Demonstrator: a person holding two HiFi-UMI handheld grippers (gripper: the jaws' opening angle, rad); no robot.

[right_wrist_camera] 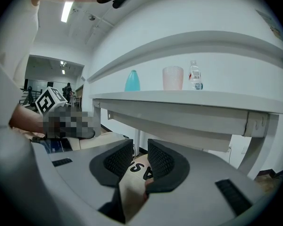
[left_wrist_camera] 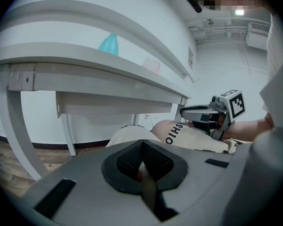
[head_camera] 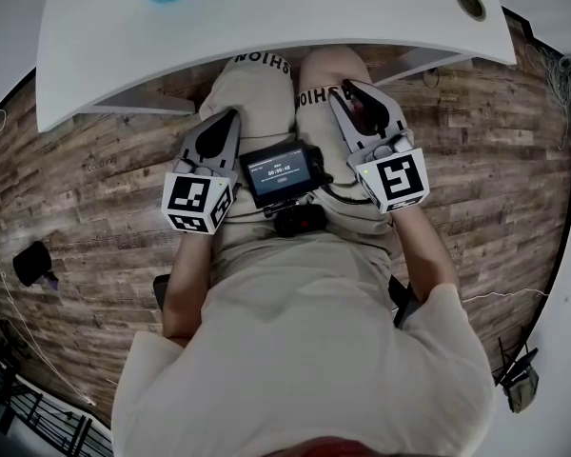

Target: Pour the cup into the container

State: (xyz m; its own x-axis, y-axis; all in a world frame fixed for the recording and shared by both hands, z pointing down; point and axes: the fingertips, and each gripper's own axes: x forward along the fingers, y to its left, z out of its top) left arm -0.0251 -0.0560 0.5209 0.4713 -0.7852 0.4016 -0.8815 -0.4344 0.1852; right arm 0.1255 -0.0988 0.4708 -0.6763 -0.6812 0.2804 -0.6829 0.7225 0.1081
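While I sit with both tools held low over my lap, my left gripper [left_wrist_camera: 142, 161] has its black pads pressed together on nothing, and my right gripper [right_wrist_camera: 139, 161] is drawn in to a bare slit, empty, showing only the lettered fabric of my trousers [head_camera: 257, 93] beneath. Both point toward my knees, below the front edge of the white table [head_camera: 266, 27]. A small screen device [head_camera: 281, 172] lies on my lap between their marker cubes. Up on the tabletop, well apart from either tool, the pale pink cup [right_wrist_camera: 172, 77] stands upright between the teal container [right_wrist_camera: 132, 81] and a clear water bottle [right_wrist_camera: 195, 76], with the bottle just beside the cup. Wood-plank floor [head_camera: 95, 179] spreads out on either side of me.
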